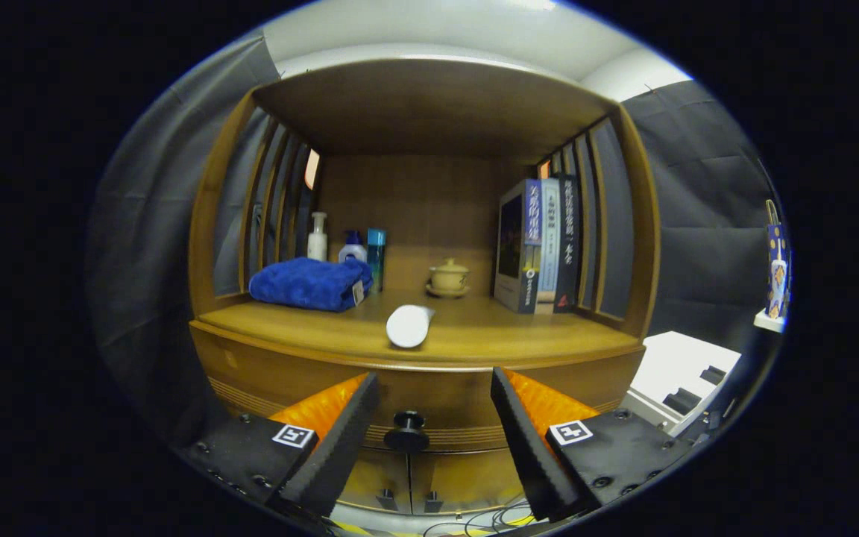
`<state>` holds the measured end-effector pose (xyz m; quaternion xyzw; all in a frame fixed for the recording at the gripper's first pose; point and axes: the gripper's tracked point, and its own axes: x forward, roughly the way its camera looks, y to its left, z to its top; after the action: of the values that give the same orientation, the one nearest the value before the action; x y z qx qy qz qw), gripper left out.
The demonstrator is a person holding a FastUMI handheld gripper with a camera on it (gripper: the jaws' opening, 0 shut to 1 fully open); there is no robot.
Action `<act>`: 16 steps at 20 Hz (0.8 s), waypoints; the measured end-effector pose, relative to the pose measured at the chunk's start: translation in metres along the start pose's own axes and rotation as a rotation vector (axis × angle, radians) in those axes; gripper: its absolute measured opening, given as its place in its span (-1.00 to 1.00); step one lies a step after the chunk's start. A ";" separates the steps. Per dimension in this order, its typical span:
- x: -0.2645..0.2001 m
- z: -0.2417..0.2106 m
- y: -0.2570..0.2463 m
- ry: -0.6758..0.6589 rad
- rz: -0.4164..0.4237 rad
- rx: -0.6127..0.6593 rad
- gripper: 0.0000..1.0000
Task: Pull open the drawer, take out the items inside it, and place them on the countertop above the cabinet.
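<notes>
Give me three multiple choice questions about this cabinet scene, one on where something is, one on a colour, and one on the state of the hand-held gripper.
1. Where does the drawer knob sit?
A. Between the hand-held gripper's fingers, beyond them
B. On the countertop
C. Beside the books

2. What colour is the folded towel?
A. Red
B. Blue
C. White

3. How is the hand-held gripper?
A. Shut on the knob
B. Shut on the white cylinder
C. Open, holding nothing

Answers:
1 A: the knob shows in the gap between the fingers, on the drawer front.
2 B: the towel on the countertop is deep blue.
3 C: the fingers stand wide apart, touching nothing.
</notes>
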<state>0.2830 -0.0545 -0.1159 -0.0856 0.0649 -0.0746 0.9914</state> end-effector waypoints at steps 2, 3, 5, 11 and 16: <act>-0.030 0.023 -0.007 -0.034 0.019 0.014 0.97; -0.045 0.033 -0.015 -0.048 0.021 0.012 0.97; -0.076 0.053 -0.028 -0.067 0.023 0.022 0.97; -0.159 0.096 -0.065 -0.125 0.028 0.003 0.97; -0.214 0.109 -0.062 -0.151 0.038 -0.074 0.96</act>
<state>0.0804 -0.0632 0.0261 -0.1265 -0.0058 -0.0466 0.9909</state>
